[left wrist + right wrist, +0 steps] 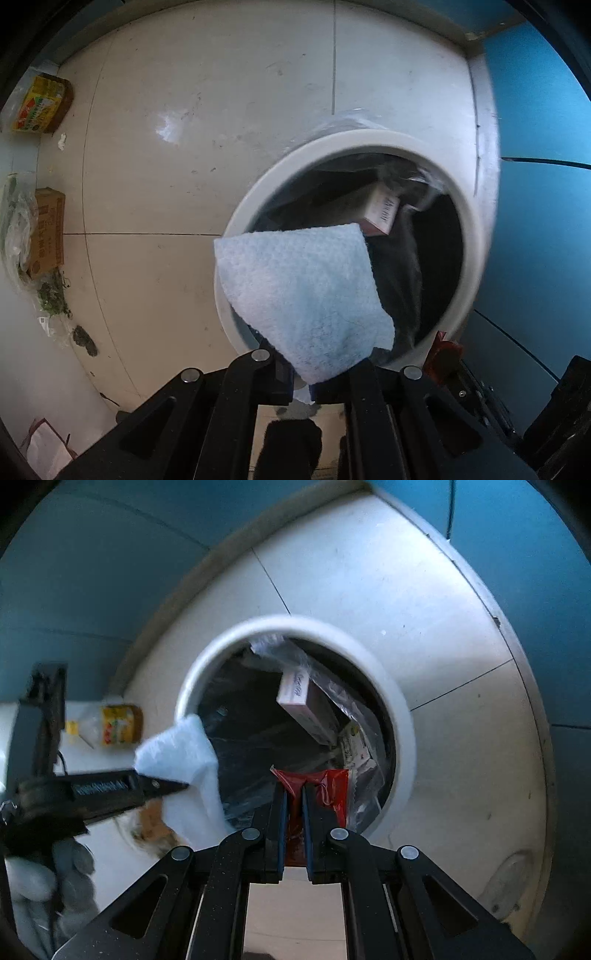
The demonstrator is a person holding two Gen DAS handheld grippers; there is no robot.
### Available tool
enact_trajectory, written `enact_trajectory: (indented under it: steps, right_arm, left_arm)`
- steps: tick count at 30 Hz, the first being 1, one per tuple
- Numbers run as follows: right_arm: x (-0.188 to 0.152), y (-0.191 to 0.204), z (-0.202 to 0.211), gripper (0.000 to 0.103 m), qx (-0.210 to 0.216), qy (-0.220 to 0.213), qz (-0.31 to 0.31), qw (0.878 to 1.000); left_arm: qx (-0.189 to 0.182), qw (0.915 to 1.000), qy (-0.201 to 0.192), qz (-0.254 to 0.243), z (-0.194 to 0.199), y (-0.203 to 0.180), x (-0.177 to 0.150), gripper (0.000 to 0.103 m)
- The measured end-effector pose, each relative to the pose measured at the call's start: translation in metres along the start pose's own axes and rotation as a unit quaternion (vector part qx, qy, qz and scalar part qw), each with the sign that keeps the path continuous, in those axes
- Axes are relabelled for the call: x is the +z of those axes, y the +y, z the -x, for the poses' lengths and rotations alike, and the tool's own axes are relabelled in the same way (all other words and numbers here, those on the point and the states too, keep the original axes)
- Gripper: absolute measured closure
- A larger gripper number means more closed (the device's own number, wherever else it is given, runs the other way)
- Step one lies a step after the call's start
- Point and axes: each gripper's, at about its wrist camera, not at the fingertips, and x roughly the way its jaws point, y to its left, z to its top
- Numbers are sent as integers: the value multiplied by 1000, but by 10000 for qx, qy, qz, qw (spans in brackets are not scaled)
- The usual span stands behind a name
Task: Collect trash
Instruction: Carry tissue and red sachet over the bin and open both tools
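Left wrist view, from 9 o'clock across: a yellow packet (pixel 41 105) lies flat on the floor (pixel 207 110) at 10 o'clock, near the wall. Below it, at 9 o'clock, a brown carton (pixel 47 232) sits beside a clear plastic bag (pixel 14 229), with green scraps (pixel 53 295) just under the carton. A paper piece (pixel 46 448) lies at 7 o'clock.

Centre: left gripper (pixel 301 386), jaws pressed onto the low corner of a pale blue tissue (pixel 299 295). The tissue stands up from the jaws and overlaps the near rim of the white bin (pixel 255 192); whether it touches the rim cannot be told. Bin is at 3 o'clock, lined with dark plastic. Inside it, a small white box (pixel 380 214) tilted toward 1 o'clock. Blue wall (pixel 535 203) at the far right.

Right wrist view: the left gripper (pixel 177 785) enters from 9 o'clock with the tissue (pixel 181 760) over the bin rim (pixel 402 716) at the bin's 8 o'clock side. A gloved hand (pixel 51 882) shows at 7 o'clock. Yellow packet (pixel 120 725) behind it on the floor.

Centre: right gripper (pixel 294 788), jaws close together, pinching a red wrapper (pixel 328 786) held over the bin mouth at 6 o'clock. White box (pixel 293 694) and clear film (pixel 332 698) lie in the bin.
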Motion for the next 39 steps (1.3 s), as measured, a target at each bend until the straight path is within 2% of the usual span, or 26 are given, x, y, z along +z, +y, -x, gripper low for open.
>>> enact_trajectory:
  steps: [2, 4, 5, 6, 7, 8, 12, 14, 15, 21, 24, 31, 39]
  right_arm:
    - [2, 0, -16, 94, -47, 170, 85, 9998]
    - [4, 1, -22, 93, -198, 264, 163, 9993]
    - [4, 1, -23, 87, -202, 307, 204, 9991]
    - [5, 3, -25, 79, -215, 338, 227, 9989]
    - [4, 3, -23, 60, -265, 359, 270, 9986]
    - [3, 5, -19, 47, -318, 335, 318, 9984]
    - [0, 9, 3, 28, -570, 278, 504, 9967]
    - [0, 11, 14, 7, -726, 245, 565, 9955]
    - [-2, 14, 21, 5, -857, 205, 637, 9941]
    - [-12, 31, 68, 4, -1447, -50, 969, 9847]
    - [-18, 39, 97, 4, -1551, -112, 1027, 9825]
    - [-45, 66, 190, 4, -1645, -264, 1158, 9792]
    - [-94, 107, 330, 4, -1475, -625, 1492, 9757]
  left_arm:
    - [14, 10000, -11, -8, -2, 4, 0, 95]
    - [240, 9997, 57, -48, -2, 4, -2, 90]
    - [311, 9995, 57, -71, -2, 4, -3, 65]
    - [340, 9994, -17, -64, 3, 6, -6, 30]
    - [374, 9992, -105, -63, 8, 7, -9, 16]
    - [421, 9988, -216, -83, 14, 7, -12, 10]
    - [555, 9975, -443, -65, 40, 10, -24, 10]
    - [682, 9959, -593, -50, 52, 10, -32, 10]
    - [719, 9952, -669, -47, 59, 8, -37, 10]
    - [1152, 9858, -1215, -132, 109, 5, -74, 10]
    - [1266, 9812, -1452, -75, 137, 4, -94, 10]
    - [1186, 9786, -1679, -46, 212, -2, -151, 10]
    - [1020, 9751, -1966, -78, 311, -17, -227, 10]
